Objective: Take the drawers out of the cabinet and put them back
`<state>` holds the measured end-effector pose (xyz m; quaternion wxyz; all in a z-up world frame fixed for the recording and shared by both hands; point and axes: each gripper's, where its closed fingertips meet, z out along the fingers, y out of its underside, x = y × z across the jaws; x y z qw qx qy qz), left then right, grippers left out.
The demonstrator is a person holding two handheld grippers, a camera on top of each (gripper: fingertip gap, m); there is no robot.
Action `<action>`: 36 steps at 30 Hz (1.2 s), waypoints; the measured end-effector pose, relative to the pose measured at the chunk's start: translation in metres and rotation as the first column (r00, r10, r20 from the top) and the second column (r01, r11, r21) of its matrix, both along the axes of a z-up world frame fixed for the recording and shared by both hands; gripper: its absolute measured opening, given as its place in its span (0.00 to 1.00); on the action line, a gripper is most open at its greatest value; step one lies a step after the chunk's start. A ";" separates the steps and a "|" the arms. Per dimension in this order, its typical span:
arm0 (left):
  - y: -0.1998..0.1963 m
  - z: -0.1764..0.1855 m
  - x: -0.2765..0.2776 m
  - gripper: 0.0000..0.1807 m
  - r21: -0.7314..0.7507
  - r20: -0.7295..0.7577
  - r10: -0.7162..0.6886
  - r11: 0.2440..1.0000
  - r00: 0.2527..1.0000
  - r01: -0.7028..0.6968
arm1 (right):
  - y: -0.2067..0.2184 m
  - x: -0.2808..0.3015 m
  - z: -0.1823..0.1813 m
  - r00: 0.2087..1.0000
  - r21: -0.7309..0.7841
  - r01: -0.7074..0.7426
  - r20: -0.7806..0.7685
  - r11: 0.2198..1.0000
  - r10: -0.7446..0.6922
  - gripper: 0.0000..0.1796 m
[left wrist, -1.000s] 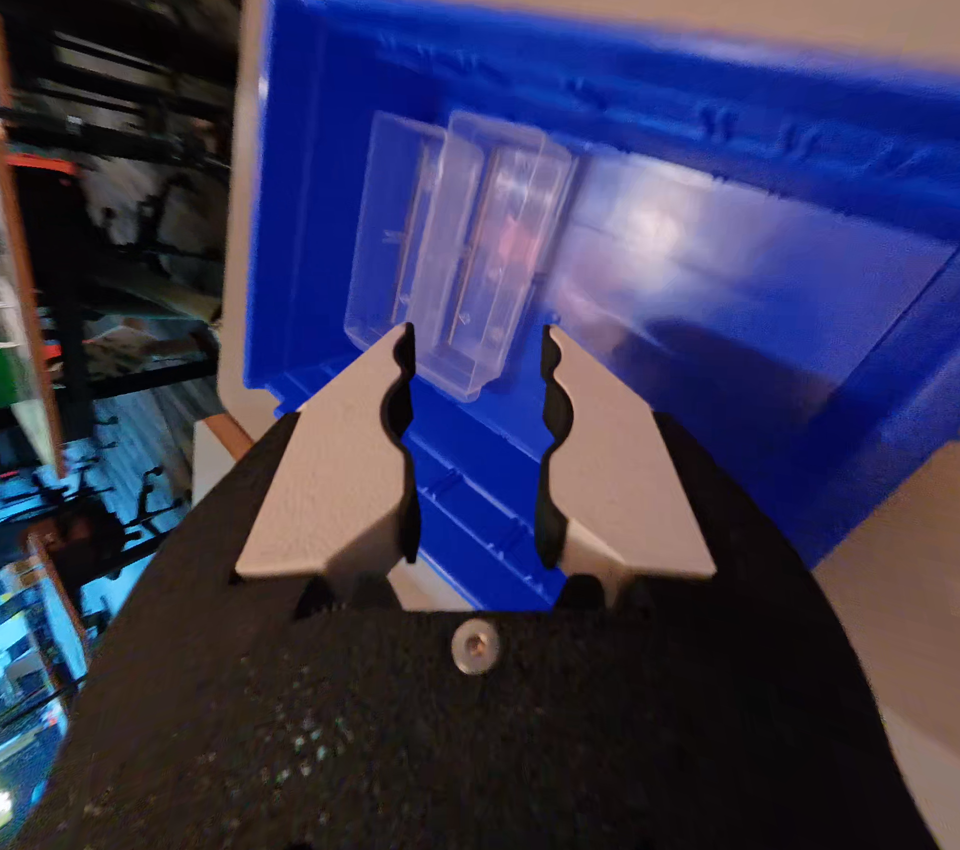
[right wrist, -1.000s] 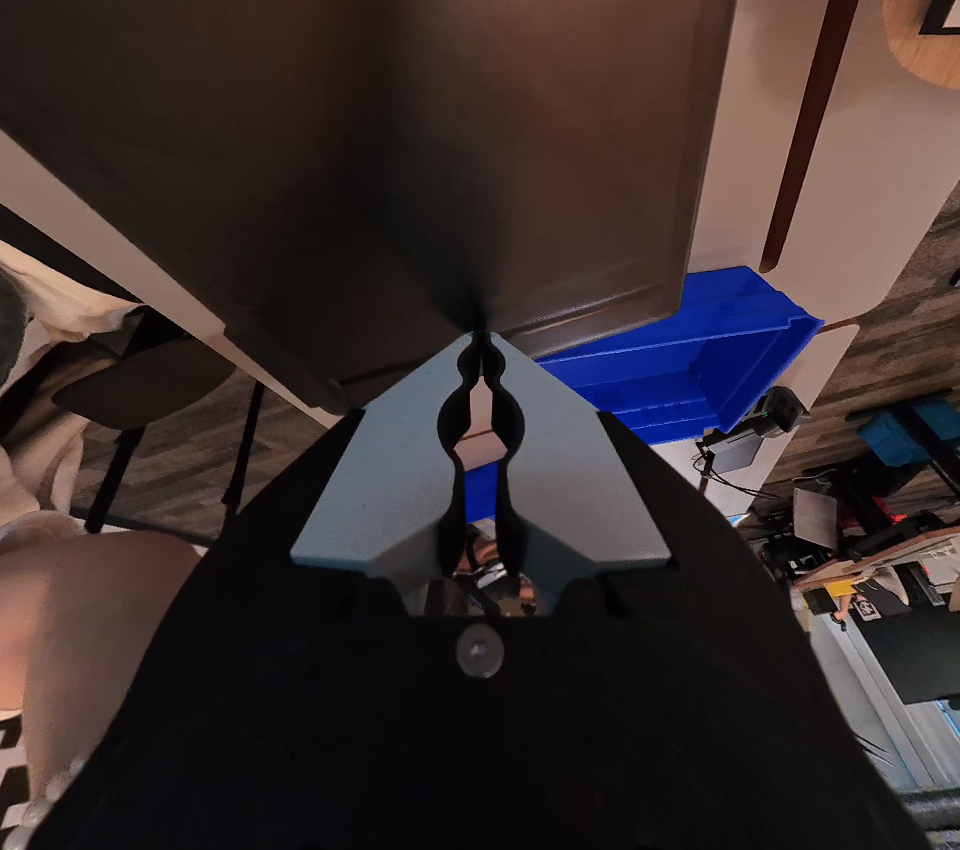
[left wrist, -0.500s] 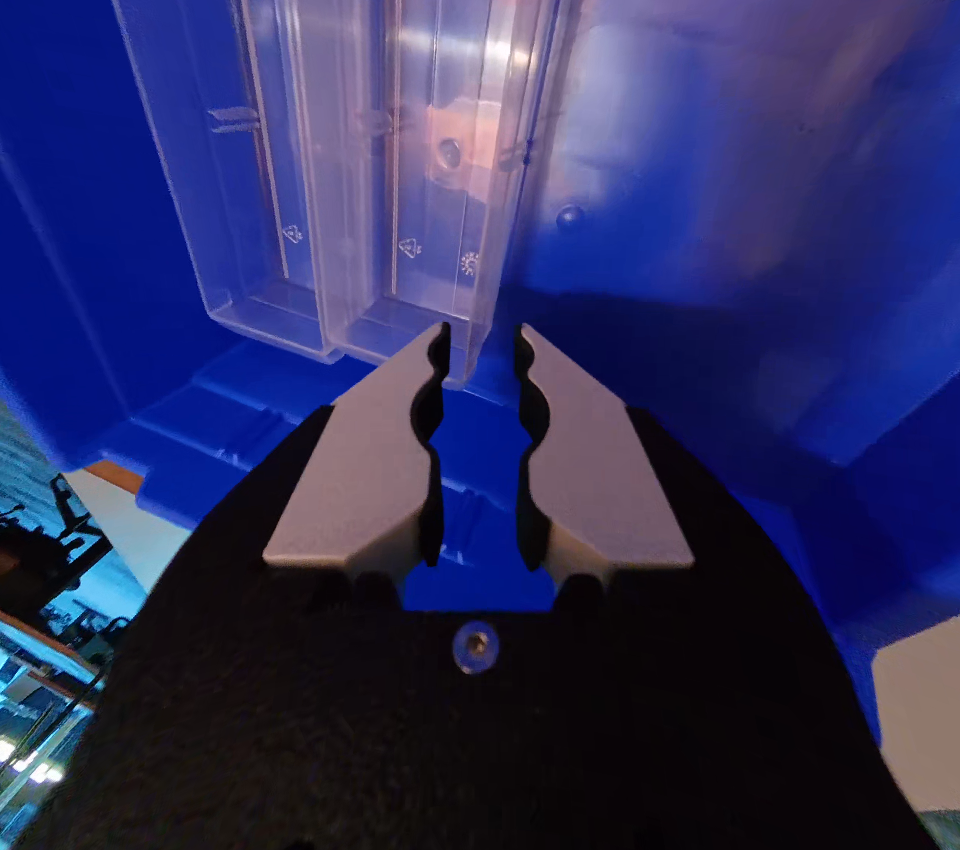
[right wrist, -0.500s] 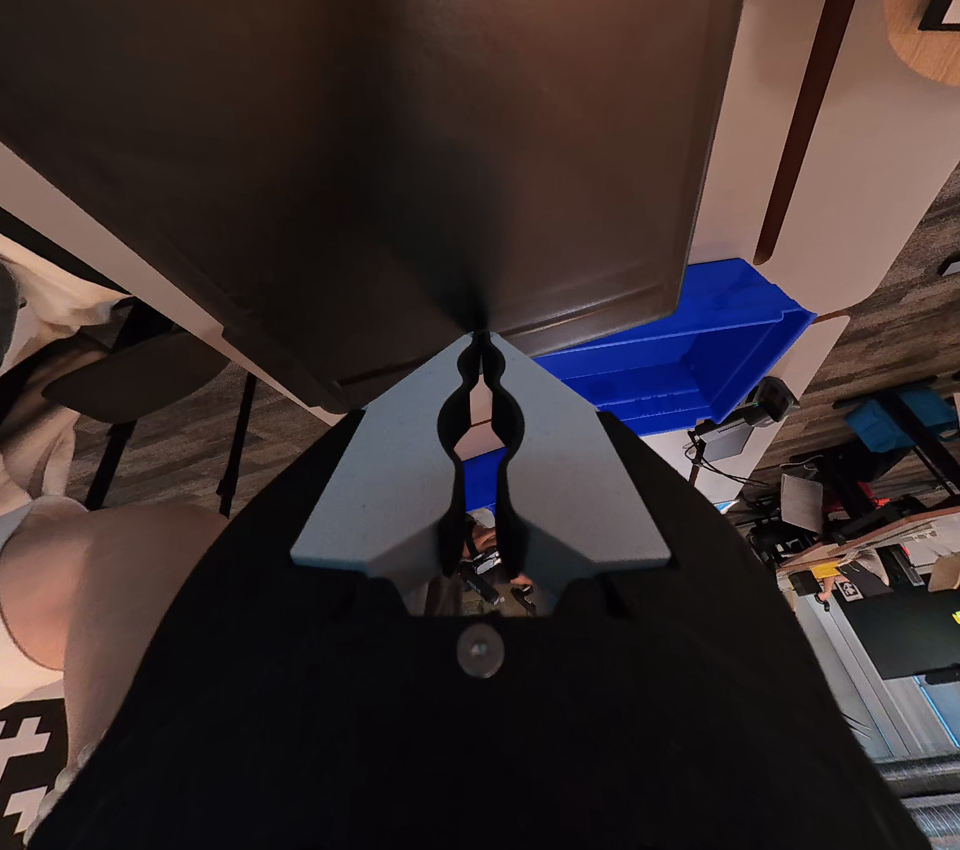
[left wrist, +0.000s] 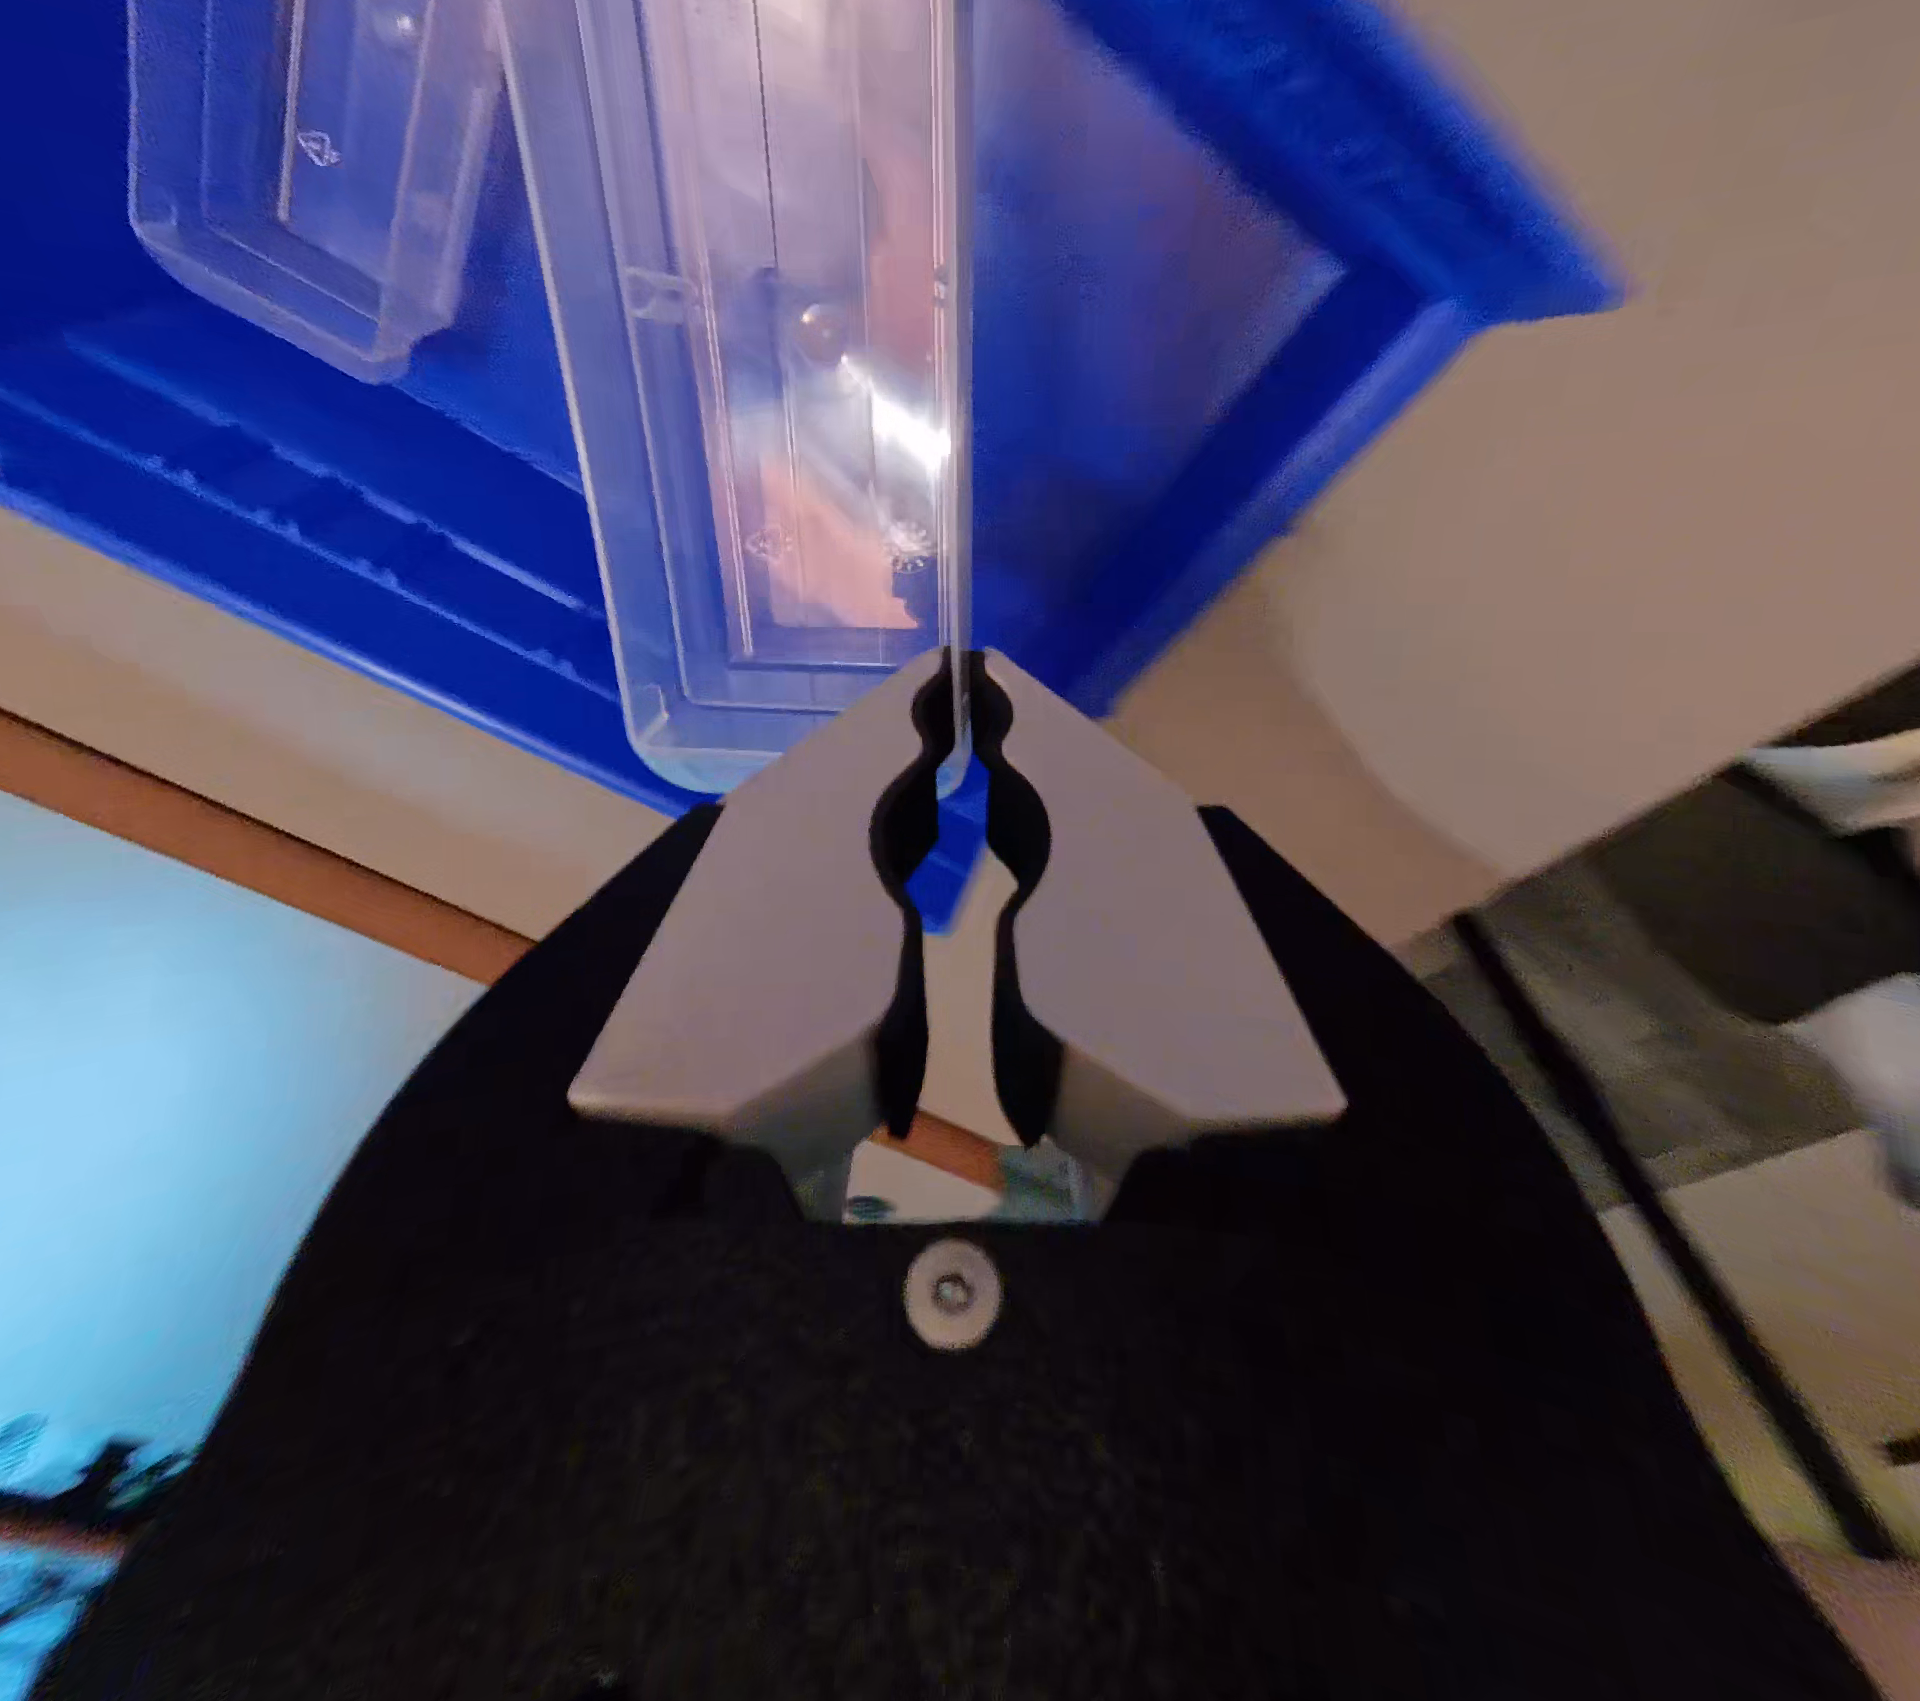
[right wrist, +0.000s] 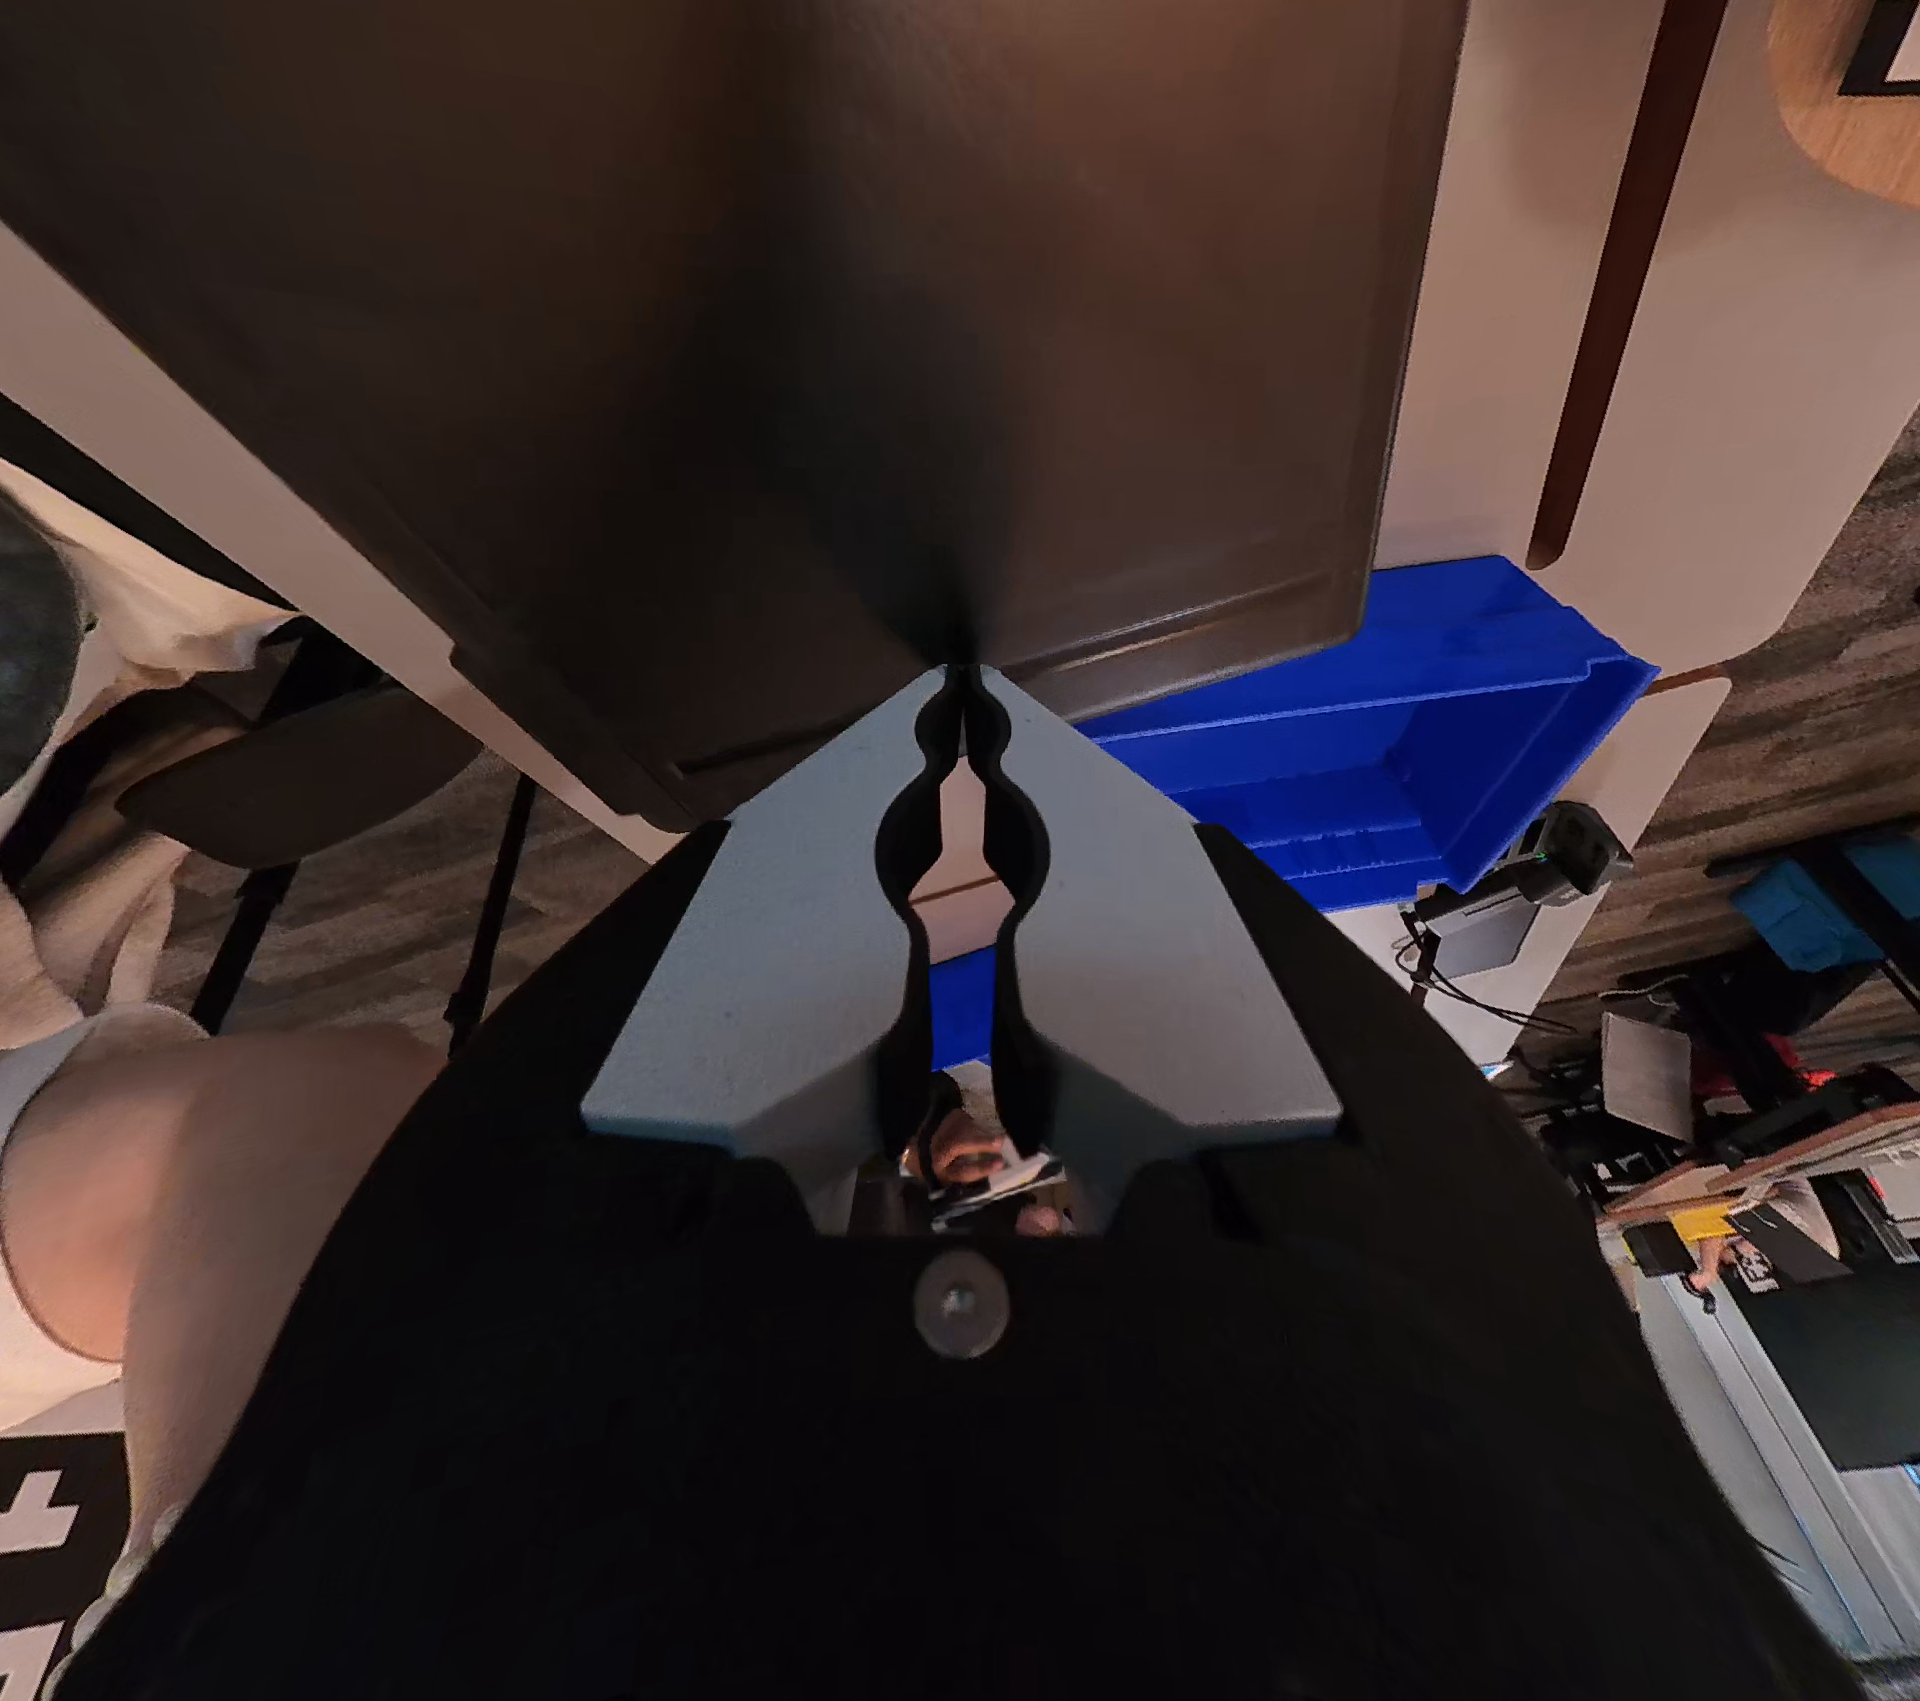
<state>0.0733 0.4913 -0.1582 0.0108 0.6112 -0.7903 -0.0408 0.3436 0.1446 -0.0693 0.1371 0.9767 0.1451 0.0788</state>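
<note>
- The left gripper (left wrist: 960,664) has its pale fingers (left wrist: 800,882) closed to a slit at the tips, which point to 12 o'clock, pinching a thin edge.
- The right gripper (right wrist: 961,677) also points to 12 o'clock, fingertips (right wrist: 1081,778) pressed together against a dark edge.

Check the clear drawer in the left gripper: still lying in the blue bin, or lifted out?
Partly lifted: the left gripper is shut on the clear drawer's side wall, its near end past the blue bin's rim.

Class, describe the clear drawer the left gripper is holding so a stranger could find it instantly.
Find the blue bin on the pale table. Two clear drawers sit over it. Yours is the right-hand drawer, its wall pinched by the left gripper; the other drawer lies untouched.
</note>
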 end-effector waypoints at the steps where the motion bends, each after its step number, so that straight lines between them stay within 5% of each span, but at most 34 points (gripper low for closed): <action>1: -0.014 0.017 -0.001 0.00 -0.033 0.023 0.036 0.999 0.999 -0.035 | 0.000 0.000 0.000 1.000 0.005 -0.001 -0.002 1.000 0.001 0.00; 6: -0.086 0.092 -0.022 0.00 -0.099 0.067 0.099 0.991 0.993 -0.092 | 0.000 0.000 0.000 1.000 0.018 0.009 -0.025 1.000 -0.009 0.00; 12: -0.185 0.119 -0.063 0.00 -0.139 -0.008 0.062 0.988 0.998 -0.062 | 0.000 0.000 0.000 0.997 0.021 0.024 -0.068 0.999 -0.023 0.00; 22: -0.329 0.026 -0.073 0.00 -0.287 -0.168 0.111 0.945 0.980 -0.156 | 0.000 0.000 0.000 0.992 0.071 0.057 -0.113 0.996 -0.049 0.00; 36: -0.377 -0.015 0.024 0.00 -0.199 -0.016 0.240 0.951 0.971 -0.238 | 0.000 -0.001 0.000 0.991 0.050 0.065 -0.123 0.997 -0.059 0.00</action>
